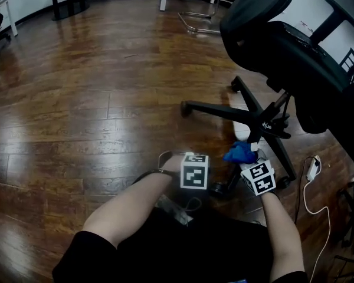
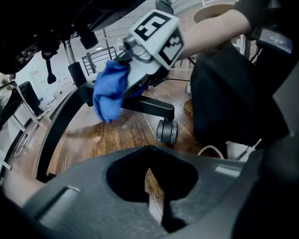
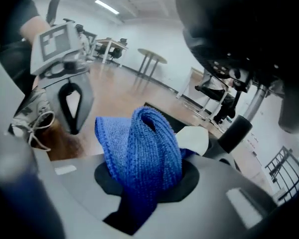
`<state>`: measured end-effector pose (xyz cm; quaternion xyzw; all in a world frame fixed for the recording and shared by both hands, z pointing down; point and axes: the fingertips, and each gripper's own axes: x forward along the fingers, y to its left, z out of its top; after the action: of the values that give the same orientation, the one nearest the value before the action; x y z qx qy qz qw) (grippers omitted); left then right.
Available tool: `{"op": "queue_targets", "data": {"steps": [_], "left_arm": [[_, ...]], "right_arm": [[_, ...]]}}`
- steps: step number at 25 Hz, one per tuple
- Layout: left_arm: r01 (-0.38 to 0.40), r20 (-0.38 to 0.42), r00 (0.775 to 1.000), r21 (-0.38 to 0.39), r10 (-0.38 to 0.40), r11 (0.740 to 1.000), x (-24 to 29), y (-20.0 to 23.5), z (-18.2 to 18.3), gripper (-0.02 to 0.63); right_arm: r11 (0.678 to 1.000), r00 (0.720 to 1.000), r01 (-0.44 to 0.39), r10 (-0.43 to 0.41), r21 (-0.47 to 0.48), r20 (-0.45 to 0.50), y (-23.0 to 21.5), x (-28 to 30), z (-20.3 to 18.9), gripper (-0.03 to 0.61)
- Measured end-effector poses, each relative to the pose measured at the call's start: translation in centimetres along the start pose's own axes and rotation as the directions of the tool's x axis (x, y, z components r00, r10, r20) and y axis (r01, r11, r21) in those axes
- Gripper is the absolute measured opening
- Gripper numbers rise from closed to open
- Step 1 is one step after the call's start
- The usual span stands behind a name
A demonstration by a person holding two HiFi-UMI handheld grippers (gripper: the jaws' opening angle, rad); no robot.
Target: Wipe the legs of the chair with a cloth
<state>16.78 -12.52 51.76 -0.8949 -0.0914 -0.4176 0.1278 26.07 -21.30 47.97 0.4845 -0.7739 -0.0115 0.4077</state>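
A brown wooden floor (image 1: 76, 99) carries one black office chair (image 1: 295, 52), tipped over at the right so its star base faces left and near. Three of its legs (image 1: 221, 107) show plainly in the head view. Two claws work just near of that base. The right claw (image 3: 144, 183) is clenched on the single blue cloth (image 3: 144, 148), which bunches up out of its jaws and sits against a leg close to the hub. The left claw (image 2: 157, 193) is fully closed with nothing between its jaws, hanging over the floor just left of the right one. One caster (image 2: 167, 132) stands at the end of the leg beyond it.
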Motion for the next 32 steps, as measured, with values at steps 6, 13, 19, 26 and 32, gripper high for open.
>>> {"op": "queue_targets", "data": {"steps": [6, 13, 19, 26, 32], "left_arm": [[0.042, 0.006, 0.999, 0.003, -0.042, 0.999, 1.4, -0.4, 0.0, 0.002], [0.056, -0.020, 0.998, 0.015, -0.055, 0.998, 1.7, -0.5, -0.7, 0.002], [0.021, -0.109, 0.994, 0.069, -0.013, 0.997, 0.8, -0.8, -1.4, 0.002], [-0.004, -0.148, 0.989, 0.075, 0.015, 0.997, 0.0, -0.6, -2.3, 0.002], [0.023, -0.131, 0.991, 0.066, -0.015, 0.998, 0.4, -1.0, -2.0, 0.002]], "right_arm": [[0.979, 0.983, 0.182, -0.182, 0.096, -0.009, -10.0, 3.0, 1.3, 0.092], [0.981, 0.984, 0.178, -0.178, 0.078, 0.001, -8.6, 2.4, 1.4, 0.092], [0.998, 0.998, -0.060, 0.060, -0.010, -0.012, 3.0, -1.4, -0.4, 0.092], [0.969, 0.977, -0.215, 0.213, -0.123, -0.031, 11.8, -4.6, -1.7, 0.092], [0.998, 0.998, -0.060, 0.059, 0.030, 0.028, 3.2, -1.8, -0.6, 0.092]]}}
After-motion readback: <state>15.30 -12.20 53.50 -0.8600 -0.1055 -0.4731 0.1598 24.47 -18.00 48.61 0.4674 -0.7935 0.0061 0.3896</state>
